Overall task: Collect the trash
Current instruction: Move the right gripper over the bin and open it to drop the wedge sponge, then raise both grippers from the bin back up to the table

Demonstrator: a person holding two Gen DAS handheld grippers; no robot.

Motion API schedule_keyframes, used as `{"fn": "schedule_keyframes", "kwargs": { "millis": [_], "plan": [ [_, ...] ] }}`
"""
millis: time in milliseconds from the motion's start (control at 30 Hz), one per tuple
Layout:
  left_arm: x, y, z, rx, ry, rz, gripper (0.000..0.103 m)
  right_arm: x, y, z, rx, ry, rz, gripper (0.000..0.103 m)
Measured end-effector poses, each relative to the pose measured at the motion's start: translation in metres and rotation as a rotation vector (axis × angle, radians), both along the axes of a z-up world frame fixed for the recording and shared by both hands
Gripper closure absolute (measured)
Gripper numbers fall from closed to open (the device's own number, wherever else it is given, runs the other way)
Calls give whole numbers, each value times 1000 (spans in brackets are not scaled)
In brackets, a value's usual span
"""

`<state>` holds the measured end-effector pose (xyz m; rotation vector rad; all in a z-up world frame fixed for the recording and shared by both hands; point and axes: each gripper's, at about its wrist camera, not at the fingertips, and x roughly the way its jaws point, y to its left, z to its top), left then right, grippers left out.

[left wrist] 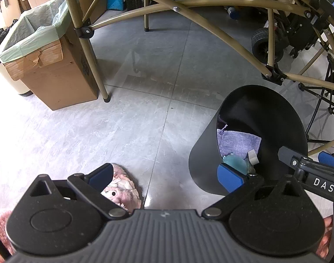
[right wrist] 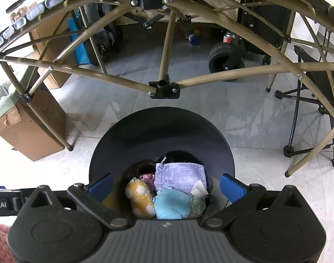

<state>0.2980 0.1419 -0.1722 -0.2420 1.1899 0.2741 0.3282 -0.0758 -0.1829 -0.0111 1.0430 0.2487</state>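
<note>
A black round bin stands on the grey tile floor, right below my right gripper. Its jaws are open wide above the bin's mouth, with nothing between them. Inside lie a lilac cloth pouch, a yellow spotted plush, a light blue plush, a white paper scrap and a greenish crumpled wrapper. In the left wrist view the bin is at the right. My left gripper is open over the floor, and a pink fluffy slipper lies by its left finger.
A cardboard box lined with a green bag stands at the left behind a table leg. The tan folding table frame arches over the bin. A wheeled cart and a folding chair stand at the right.
</note>
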Motion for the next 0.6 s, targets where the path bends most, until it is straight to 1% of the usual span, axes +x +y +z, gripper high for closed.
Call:
{"fn": "schedule_keyframes", "kwargs": {
  "millis": [133,233,333,600],
  "plan": [
    [0,-1,0,5,-1,-2,0,-1,-2,2,18,-7,4,0],
    [-1,-2,0,14,-4,-7,0,-2,-4,5,50,-18,12,0],
    [-2,-3,0,19,-12,-10,0,-5,-4,9,51,-40,22,0],
    [-8,-9,10,44,-68,-25,0,-13,-11,24,54,-87,19,0]
  ]
}}
